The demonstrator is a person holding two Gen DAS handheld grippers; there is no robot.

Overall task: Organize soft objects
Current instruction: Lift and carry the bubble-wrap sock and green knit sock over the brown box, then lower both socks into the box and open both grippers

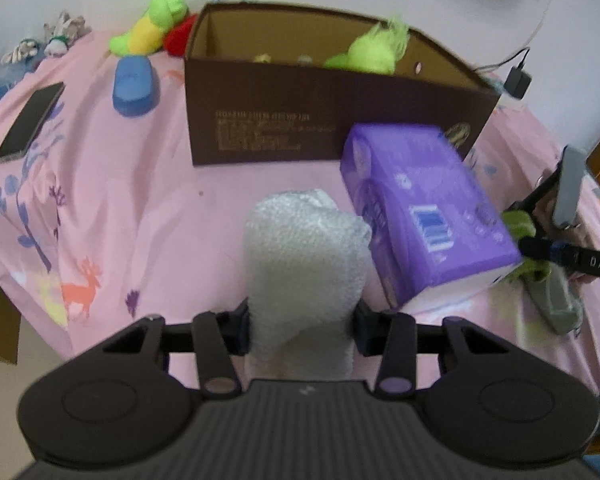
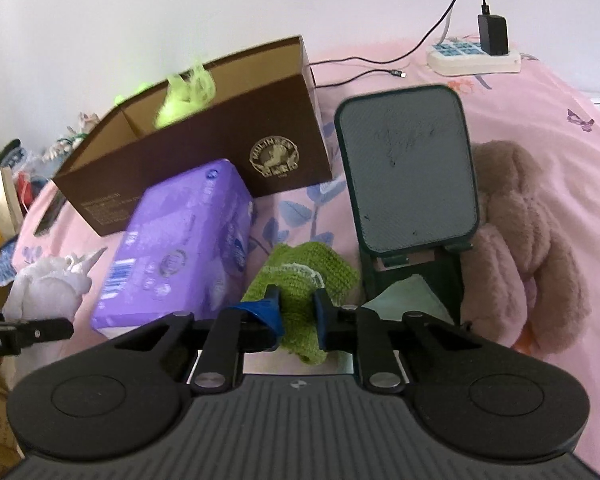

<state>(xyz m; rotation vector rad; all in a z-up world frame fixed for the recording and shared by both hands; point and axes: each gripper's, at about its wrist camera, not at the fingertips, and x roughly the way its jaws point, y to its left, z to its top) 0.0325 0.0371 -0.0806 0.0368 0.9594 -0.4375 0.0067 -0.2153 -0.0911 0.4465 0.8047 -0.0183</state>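
My left gripper point(image 1: 302, 330) is shut on a white roll of bubble wrap point(image 1: 306, 256), held above the pink bedsheet in front of the brown cardboard box point(image 1: 300, 120). The roll also shows in the right wrist view point(image 2: 48, 286). My right gripper point(image 2: 298, 314) is shut on a green knitted cloth point(image 2: 304, 280), to the right of a purple tissue pack point(image 2: 180, 240). In the left wrist view the right gripper point(image 1: 540, 240) shows beside the purple pack point(image 1: 424, 208). A lime green plush point(image 1: 376, 50) sits inside the box.
A green and yellow plush point(image 1: 148, 28), a red soft item point(image 1: 178, 36), a blue case point(image 1: 134, 84) and a phone point(image 1: 30, 120) lie left of the box. A dark tablet stand point(image 2: 412, 172), a brown plush point(image 2: 528, 232) and a power strip point(image 2: 474, 54) lie right.
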